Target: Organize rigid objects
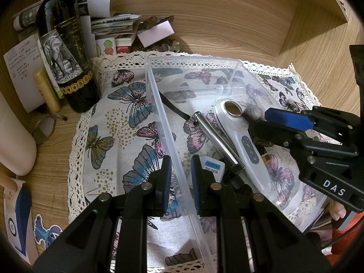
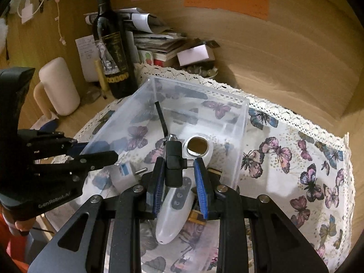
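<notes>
My right tongs (image 2: 179, 179) cover the middle of the white handheld device (image 2: 169, 223). The writing on the orange note (image 2: 225, 2) is too blurred to read. The wine bottle (image 1: 66, 52) loses its neck past the left-wrist view's top edge.
</notes>
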The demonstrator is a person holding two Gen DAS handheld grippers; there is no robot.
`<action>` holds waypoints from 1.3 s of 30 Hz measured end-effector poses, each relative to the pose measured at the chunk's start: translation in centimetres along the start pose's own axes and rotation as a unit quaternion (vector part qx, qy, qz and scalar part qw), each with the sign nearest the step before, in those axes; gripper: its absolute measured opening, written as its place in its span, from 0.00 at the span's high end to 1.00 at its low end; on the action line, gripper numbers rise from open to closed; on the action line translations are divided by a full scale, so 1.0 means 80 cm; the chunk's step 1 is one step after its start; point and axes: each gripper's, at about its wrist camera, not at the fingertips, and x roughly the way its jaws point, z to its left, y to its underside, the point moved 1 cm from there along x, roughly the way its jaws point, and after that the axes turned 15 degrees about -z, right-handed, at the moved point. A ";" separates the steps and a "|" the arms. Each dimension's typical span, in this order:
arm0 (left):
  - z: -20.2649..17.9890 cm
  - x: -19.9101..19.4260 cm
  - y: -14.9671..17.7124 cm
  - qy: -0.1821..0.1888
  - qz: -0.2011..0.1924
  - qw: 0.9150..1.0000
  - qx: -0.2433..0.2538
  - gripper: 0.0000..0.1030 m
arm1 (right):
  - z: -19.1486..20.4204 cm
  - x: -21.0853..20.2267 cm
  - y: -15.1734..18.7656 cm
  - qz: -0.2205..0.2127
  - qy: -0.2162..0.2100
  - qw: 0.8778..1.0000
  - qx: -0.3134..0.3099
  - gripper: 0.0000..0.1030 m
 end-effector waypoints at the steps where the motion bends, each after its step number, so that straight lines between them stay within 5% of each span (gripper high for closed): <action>1: 0.000 0.000 0.000 0.000 0.000 1.000 0.001 0.84 | -0.002 0.000 0.000 0.001 -0.002 1.000 0.006 0.75; 9: -0.006 -0.012 -0.002 -0.013 -0.016 1.000 0.013 0.84 | -0.018 -0.026 -0.009 -0.029 0.010 0.999 0.033 0.47; 11: -0.008 -0.019 -0.007 -0.018 -0.030 0.999 0.017 0.76 | -0.021 -0.036 -0.011 -0.042 0.016 0.998 0.034 0.38; 15: -0.017 -0.044 -0.017 -0.028 -0.078 0.996 0.030 0.44 | -0.029 -0.066 -0.017 -0.079 0.041 0.995 0.037 0.17; 21: -0.042 -0.090 -0.031 -0.018 -0.157 0.987 0.039 0.20 | -0.041 -0.107 -0.021 -0.125 0.080 0.988 0.045 0.00; 30: -0.069 -0.150 -0.045 -0.006 -0.257 0.966 0.033 0.02 | -0.050 -0.165 -0.018 -0.184 0.115 0.975 0.047 0.00; 39: -0.080 -0.167 -0.045 -0.003 -0.271 0.962 0.031 0.02 | -0.047 -0.195 -0.014 -0.209 0.124 0.969 0.038 0.00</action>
